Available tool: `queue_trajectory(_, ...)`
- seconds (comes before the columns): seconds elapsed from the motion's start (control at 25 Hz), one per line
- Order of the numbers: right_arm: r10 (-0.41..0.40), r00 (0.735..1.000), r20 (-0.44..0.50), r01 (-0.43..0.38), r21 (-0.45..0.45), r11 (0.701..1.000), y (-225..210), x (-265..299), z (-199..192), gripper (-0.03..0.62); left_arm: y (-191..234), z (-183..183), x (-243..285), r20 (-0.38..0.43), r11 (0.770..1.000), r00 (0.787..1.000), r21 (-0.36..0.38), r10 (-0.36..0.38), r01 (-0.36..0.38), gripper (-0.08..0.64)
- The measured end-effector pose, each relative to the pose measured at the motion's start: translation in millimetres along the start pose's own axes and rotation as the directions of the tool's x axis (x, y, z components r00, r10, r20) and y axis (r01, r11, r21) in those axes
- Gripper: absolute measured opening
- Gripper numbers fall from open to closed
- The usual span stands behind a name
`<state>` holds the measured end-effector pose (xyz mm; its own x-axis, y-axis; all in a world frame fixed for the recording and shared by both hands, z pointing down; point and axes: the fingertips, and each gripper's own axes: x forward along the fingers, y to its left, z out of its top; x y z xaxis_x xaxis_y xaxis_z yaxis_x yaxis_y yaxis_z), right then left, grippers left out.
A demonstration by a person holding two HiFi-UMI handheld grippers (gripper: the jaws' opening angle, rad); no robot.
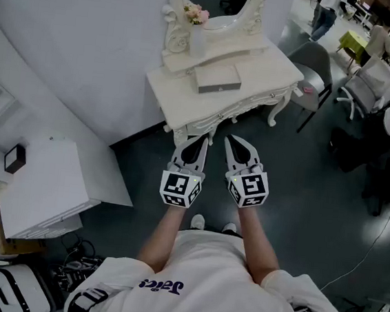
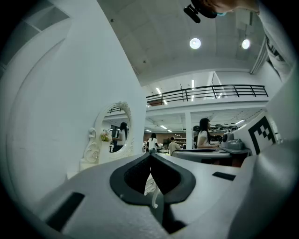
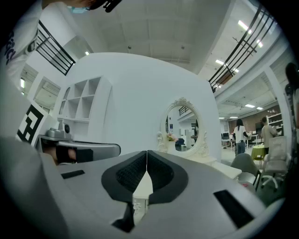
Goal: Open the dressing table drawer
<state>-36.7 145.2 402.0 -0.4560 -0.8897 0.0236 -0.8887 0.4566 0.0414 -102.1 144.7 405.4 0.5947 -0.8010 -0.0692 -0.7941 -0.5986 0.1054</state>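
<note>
L gripper (image 1: pixel 198 144) jaws together, empty | R gripper (image 1: pixel 231 143) jaws together, empty | both near dressing table (image 1: pixel 273 71) front

Smooth painted dressing table (image 1: pixel 264 73) (floor (image 1: pixel 313 220) slightly glossy)

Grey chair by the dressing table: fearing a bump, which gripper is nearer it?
Right. In the head view the right gripper is left of the chair; the left gripper lies farther left.

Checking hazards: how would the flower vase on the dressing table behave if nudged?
The flower vase looks tall and narrow with its load up top, so it probably tips easily. Its white body may be ceramic, so it is likely fragile.
</note>
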Motion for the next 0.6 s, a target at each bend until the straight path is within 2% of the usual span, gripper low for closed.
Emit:
queue_trajectory(0.12,-0.015,1.0,-0.02,0.015,0.014,1.0,9.1,8.1,-7.3,0.014,11.6,-6.8,-3.3,-0.001,1.0,1.0,-0.013,-0.001,0.001,0.015)
queue_trajectory(0.36,-0.107,0.985,-0.132,0.122,0.111,0.986,-1.8,18.9,-33.4,0.014,23.8,-24.2,-2.3,-0.036,0.998,0.999,-0.066,-0.008,0.006,0.015)
queue_trajectory(0.6,-0.094,0.987,-0.132,0.108,0.105,0.989,-8.2,40.5,-36.5,0.014,39.3,-34.1,14.7,-0.048,0.996,0.999,-0.086,0.003,-0.008,0.015)
